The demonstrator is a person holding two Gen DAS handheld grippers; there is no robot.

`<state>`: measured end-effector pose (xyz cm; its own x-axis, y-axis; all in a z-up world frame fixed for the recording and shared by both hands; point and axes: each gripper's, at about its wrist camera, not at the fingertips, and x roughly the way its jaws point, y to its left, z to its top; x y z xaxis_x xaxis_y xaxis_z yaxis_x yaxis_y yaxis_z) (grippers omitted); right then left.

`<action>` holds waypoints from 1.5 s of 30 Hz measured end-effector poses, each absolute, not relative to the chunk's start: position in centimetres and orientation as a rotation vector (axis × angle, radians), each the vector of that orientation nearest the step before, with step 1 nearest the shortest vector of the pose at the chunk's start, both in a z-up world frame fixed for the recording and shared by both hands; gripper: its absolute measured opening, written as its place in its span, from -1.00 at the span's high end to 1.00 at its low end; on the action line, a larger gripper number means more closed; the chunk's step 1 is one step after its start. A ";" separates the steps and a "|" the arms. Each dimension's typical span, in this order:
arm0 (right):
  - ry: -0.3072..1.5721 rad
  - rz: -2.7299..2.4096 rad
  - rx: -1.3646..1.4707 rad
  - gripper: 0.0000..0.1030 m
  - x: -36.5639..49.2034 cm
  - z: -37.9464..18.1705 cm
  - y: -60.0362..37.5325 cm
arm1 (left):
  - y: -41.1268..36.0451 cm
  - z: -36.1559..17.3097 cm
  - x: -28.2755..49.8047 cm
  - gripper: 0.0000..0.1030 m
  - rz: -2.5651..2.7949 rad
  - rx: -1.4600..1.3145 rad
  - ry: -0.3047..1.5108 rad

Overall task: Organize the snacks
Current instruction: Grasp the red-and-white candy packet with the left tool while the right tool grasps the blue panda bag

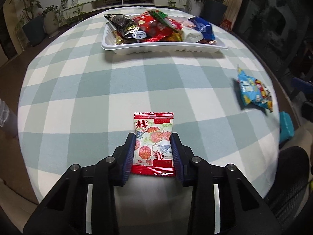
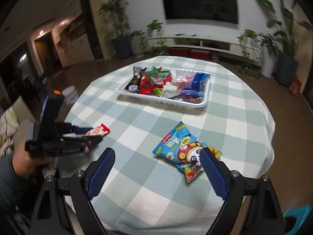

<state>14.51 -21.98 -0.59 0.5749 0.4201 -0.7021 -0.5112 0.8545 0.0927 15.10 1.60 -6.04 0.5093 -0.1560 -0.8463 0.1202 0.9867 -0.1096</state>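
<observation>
the left gripper (image 1: 153,146) clamps, it seems, the red-and-white lychee-print snack packet (image 1: 153,144); next, lift it to the white plastic tray (image 1: 164,48). the right gripper (image 2: 157,173) gapes empty by the blue cartoon snack bag (image 2: 185,152).

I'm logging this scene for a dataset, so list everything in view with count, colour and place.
Lychee-print packet: one, red and white, near table edge, between left gripper pads.
Blue snack bag: one, blue with red mascot, table's right side.
Tray: one, white, far side, heaped with mixed snack packets.
Tablecloth: one, green-white check.
Potted plants: several, green, along far wall.
TV: one, black, on wall.
Left gripper: black, blue pads, on packet.
Right gripper: open, beside blue bag.
</observation>
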 end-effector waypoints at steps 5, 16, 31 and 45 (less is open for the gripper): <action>0.819 0.584 -0.291 -0.75 15.9 -1.8 -21.2 | 2.5 -6.0 13.9 0.35 -0.229 -0.127 0.999; 0.959 0.635 -0.562 -0.75 20.6 -5.8 -19.7 | 3.9 -6.4 13.4 0.35 -0.295 -0.191 0.947; 1.099 0.666 -0.492 -0.08 22.3 -7.3 -20.3 | 4.1 -6.5 13.4 0.35 -0.305 -0.207 0.937; 0.976 0.667 0.001 0.14 19.2 -3.2 -23.3 | 4.9 -5.3 12.9 0.35 -0.313 -0.274 0.905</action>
<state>19.18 -23.33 -3.23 0.3792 0.5223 -0.7638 -0.5215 0.8025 0.2899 12.93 4.92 -5.29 0.5778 -0.3784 -0.7232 0.1498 0.9202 -0.3618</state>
